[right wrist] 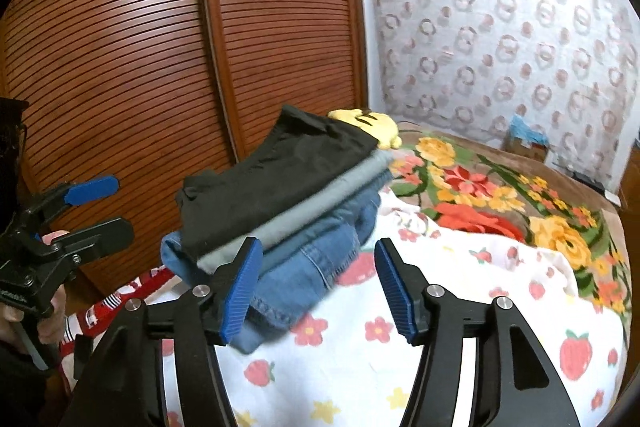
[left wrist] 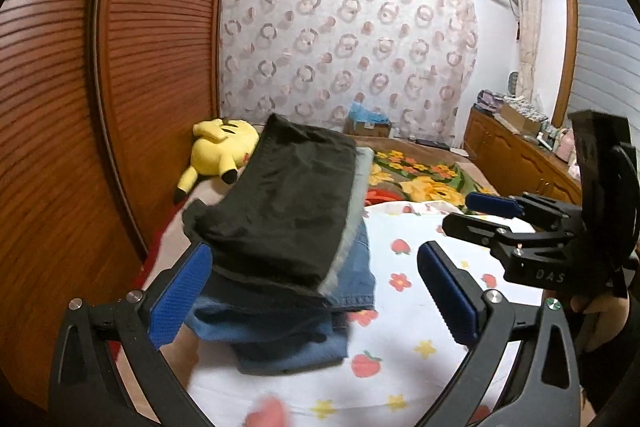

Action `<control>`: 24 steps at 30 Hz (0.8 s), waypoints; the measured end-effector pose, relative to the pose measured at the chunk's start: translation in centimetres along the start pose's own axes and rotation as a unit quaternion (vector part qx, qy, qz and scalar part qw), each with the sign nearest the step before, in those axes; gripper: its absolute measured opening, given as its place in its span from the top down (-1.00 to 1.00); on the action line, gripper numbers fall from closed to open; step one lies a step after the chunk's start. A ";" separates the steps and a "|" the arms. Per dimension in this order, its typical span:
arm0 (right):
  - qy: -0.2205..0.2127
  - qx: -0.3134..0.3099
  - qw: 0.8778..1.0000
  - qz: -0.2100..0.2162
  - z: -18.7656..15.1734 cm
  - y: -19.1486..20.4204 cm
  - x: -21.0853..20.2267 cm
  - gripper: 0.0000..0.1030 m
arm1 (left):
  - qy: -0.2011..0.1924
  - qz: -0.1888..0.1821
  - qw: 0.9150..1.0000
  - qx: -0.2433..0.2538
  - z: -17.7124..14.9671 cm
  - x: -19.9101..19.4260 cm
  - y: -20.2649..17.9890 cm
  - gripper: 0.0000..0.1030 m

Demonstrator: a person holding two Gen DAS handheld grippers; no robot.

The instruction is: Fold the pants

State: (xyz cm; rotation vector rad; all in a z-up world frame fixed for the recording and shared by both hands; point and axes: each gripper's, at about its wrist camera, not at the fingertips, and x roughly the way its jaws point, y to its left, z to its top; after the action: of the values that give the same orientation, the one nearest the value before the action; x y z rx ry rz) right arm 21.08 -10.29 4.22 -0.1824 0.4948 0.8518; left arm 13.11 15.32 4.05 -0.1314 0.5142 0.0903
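A stack of folded pants lies on the bed: black pants point(left wrist: 288, 203) on top, a grey pair point(right wrist: 320, 199) under them, blue jeans point(left wrist: 344, 279) at the bottom. It shows in both wrist views, black pants point(right wrist: 276, 179) uppermost. My left gripper point(left wrist: 316, 291) is open, its jaws wide on either side of the stack's near end, holding nothing. My right gripper point(right wrist: 316, 283) is open and empty, just in front of the jeans point(right wrist: 304, 267). It also shows in the left wrist view point(left wrist: 468, 215), off to the right of the stack.
The bed has a white fruit-print sheet point(left wrist: 400, 355) and a floral blanket point(right wrist: 500, 195) behind. A yellow plush toy point(left wrist: 220, 151) lies beyond the stack. A brown slatted wardrobe point(right wrist: 160, 47) stands along the left. A wooden cabinet point(left wrist: 516, 163) with clutter is at right.
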 end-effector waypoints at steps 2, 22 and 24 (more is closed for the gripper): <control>0.001 0.002 1.000 -0.014 -0.6 0.3 -0.8 -0.21 | 0.004 -0.011 1.000 0.000 -0.5 0.0 -0.4 -0.99; -0.025 0.058 0.992 -0.114 -7.1 4.8 -10.5 -0.21 | 0.027 -0.069 0.996 0.042 -5.7 -2.2 -8.6 -0.99; -0.027 0.064 0.990 -0.122 -7.5 5.2 -11.3 -0.21 | 0.027 -0.073 0.996 0.046 -5.9 -2.7 -9.3 -0.99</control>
State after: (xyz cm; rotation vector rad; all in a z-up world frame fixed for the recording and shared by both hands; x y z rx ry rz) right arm 8.33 -17.13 3.37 -0.0986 0.4647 0.5828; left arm 9.03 5.16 1.27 -0.0807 0.5602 -0.0800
